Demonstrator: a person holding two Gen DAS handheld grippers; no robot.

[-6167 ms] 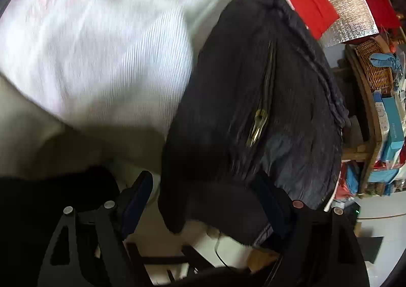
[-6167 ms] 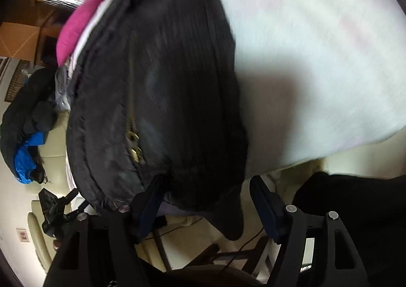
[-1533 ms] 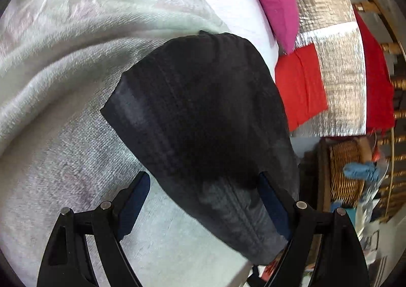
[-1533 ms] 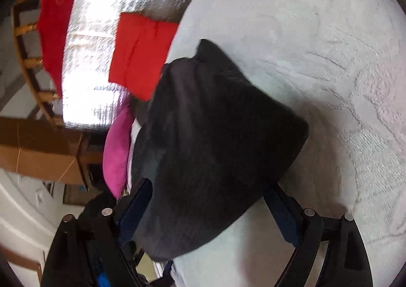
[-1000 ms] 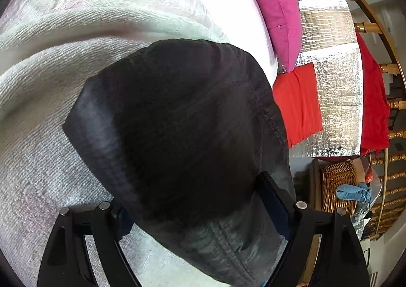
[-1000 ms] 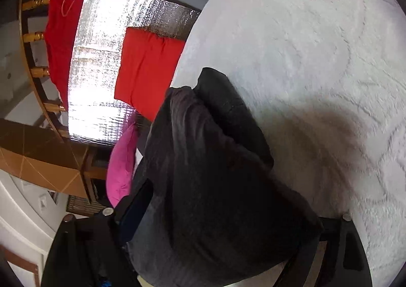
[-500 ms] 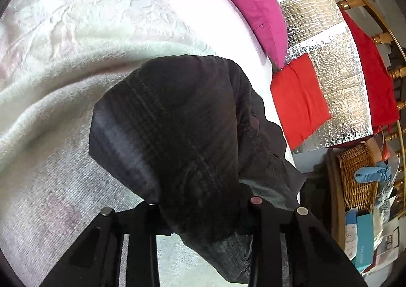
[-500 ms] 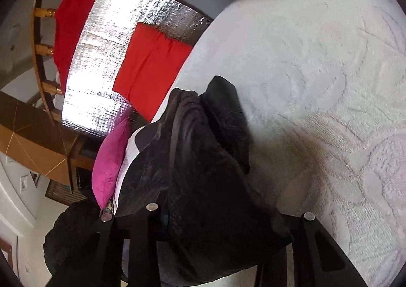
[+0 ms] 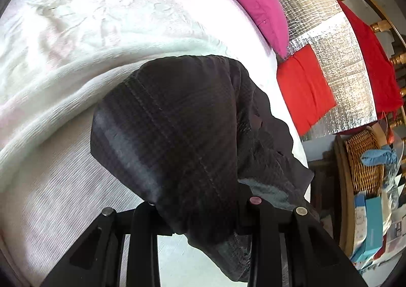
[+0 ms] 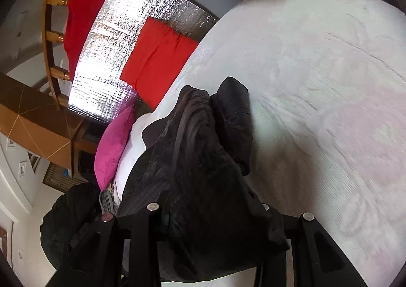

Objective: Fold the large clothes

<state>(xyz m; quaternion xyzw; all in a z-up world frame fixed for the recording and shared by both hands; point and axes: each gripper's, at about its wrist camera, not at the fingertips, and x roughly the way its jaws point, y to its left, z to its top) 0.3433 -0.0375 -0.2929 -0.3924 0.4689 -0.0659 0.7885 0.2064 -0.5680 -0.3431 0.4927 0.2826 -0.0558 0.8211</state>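
Observation:
A black quilted garment lies bunched on the white bedspread, with its near edge raised off the bed. My left gripper is shut on that near edge, and the cloth bulges over the fingers and hides the pads. In the right wrist view the same garment rises in a heap with a seam running up it. My right gripper is shut on its other near corner, above the bedspread. A loose part of the garment hangs below each gripper.
A magenta pillow lies at the far end of the bed. Beyond the bed's edge stand a silver foil panel with a red cloth, a wooden railing, and a wicker basket. A dark jacket lies off the bed.
Both grippers stood open around the garment's near edge a second ago. They have shut on it and lifted it, and the cloth has bunched up between them.

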